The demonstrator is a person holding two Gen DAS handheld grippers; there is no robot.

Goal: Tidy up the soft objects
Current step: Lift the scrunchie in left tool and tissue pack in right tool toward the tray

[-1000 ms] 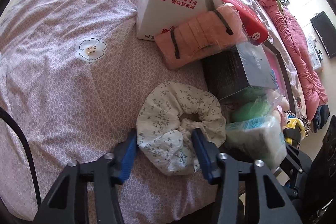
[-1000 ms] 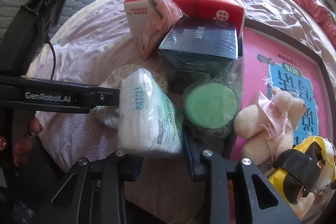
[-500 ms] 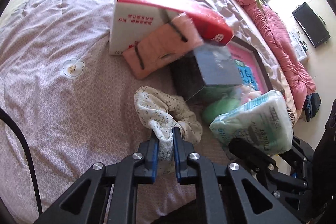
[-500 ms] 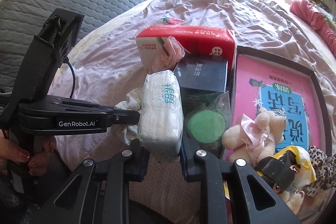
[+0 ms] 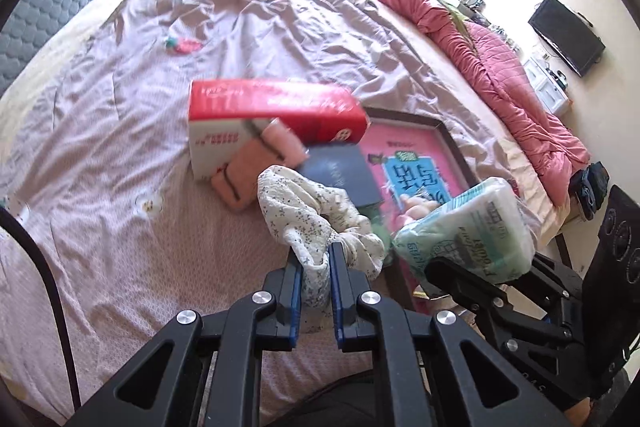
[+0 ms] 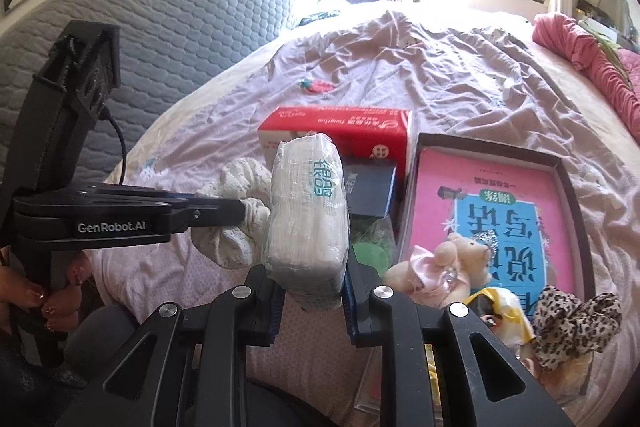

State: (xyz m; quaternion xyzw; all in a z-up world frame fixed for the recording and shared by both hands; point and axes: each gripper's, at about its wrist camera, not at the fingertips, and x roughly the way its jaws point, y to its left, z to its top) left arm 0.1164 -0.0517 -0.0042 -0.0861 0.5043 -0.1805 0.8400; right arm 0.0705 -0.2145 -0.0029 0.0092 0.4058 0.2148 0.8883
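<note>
Scrunchie, floral cream fabric: centre of left view, pinched in left gripper, jaws nearly closed on bunched fold, rest drooping. Judged light, limp, non-fragile; hold at gathered fold.
Tissue pack, plastic-wrapped: centre of right view, clamped at lower end by right gripper. Judged squashy, wrap slippery; grip mid-body.

Black plastic, blue pads and silver screws are seen on the left gripper and right gripper.
</note>
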